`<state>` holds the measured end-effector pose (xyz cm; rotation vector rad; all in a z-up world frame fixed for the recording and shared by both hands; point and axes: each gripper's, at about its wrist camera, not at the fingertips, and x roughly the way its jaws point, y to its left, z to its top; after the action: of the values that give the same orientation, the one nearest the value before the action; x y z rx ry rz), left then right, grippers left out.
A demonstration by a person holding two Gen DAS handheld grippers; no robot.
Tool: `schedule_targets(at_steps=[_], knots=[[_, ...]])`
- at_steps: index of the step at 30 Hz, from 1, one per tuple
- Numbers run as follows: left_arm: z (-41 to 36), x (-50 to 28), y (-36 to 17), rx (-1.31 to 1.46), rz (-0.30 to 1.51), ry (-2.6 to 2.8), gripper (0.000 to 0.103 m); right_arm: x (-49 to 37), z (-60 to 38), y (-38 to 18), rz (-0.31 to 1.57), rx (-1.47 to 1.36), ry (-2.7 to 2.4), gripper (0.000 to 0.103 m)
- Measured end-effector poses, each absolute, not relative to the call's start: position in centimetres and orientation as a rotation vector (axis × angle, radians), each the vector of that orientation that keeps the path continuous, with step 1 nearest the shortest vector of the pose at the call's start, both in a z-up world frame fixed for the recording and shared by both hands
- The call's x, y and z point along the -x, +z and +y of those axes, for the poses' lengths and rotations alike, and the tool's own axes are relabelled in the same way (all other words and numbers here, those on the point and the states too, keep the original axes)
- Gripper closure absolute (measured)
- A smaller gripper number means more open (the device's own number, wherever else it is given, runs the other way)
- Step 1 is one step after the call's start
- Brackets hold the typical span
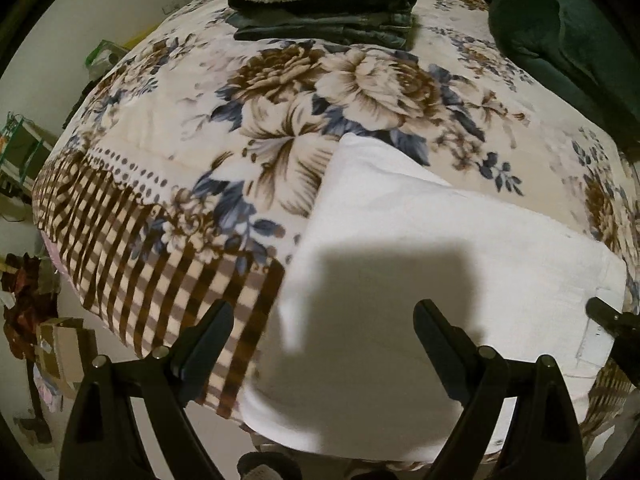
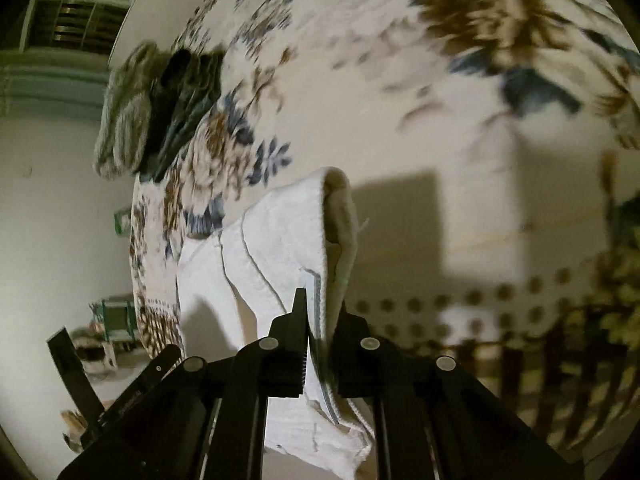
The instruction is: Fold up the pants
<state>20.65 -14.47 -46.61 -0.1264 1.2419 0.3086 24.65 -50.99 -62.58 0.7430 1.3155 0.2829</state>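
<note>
Left wrist view: left gripper (image 1: 324,320) spread wide, nothing gripped; white pants (image 1: 420,240) lie flat on the floral blanket (image 1: 180,120) between and beyond the jaws. Folded clothes stack (image 1: 320,12) far ahead, dark green garment (image 1: 568,40) ahead right.

Right wrist view: right gripper (image 2: 320,332) clenched on the pants' (image 2: 280,240) hem, cloth lifted off the blanket (image 2: 440,100). Clothes stack (image 2: 160,112) ahead left, well apart.

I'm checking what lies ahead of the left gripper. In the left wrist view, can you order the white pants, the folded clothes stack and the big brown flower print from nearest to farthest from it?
From the left gripper:
1. White pants, right under and between the open fingers.
2. Big brown flower print, mid-bed on the floral blanket, beyond the pants.
3. Folded clothes stack, at the far edge.
</note>
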Motion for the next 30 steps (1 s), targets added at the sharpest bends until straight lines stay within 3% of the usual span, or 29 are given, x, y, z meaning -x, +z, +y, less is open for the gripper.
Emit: schedule_targets(at_steps=[11, 14, 15, 19, 24, 30], knots=[[-12.0, -29.4, -50.3, 0.188, 1.31, 0.227, 0.011, -24.9, -53.5, -66.0, 1.399, -0.555, 0.127, 0.092], [-10.8, -32.2, -53.8, 0.2, 1.414, 0.171, 0.0, -25.1, -53.7, -66.6, 1.417, -0.544, 0.078, 0.092], [-10.2, -32.4, -54.4, 0.227, 1.426, 0.152, 0.0, -25.1, -53.7, -67.0, 1.43, -0.545, 0.066, 0.089], [-8.5, -31.8, -53.8, 0.318, 1.422, 0.098, 0.0, -24.5, -54.5, -66.1, 1.471, -0.636, 0.042, 0.063], [-7.7, -28.2, -50.8, 0.324, 1.375, 0.072, 0.0, -18.3, -56.4, -62.8, 1.395, -0.883, -0.041, 0.045], [-7.9, -24.4, -52.6, 0.347, 1.449, 0.031, 0.0, -13.5, -54.7, -66.5, 1.383, -1.151, -0.201, 0.043]])
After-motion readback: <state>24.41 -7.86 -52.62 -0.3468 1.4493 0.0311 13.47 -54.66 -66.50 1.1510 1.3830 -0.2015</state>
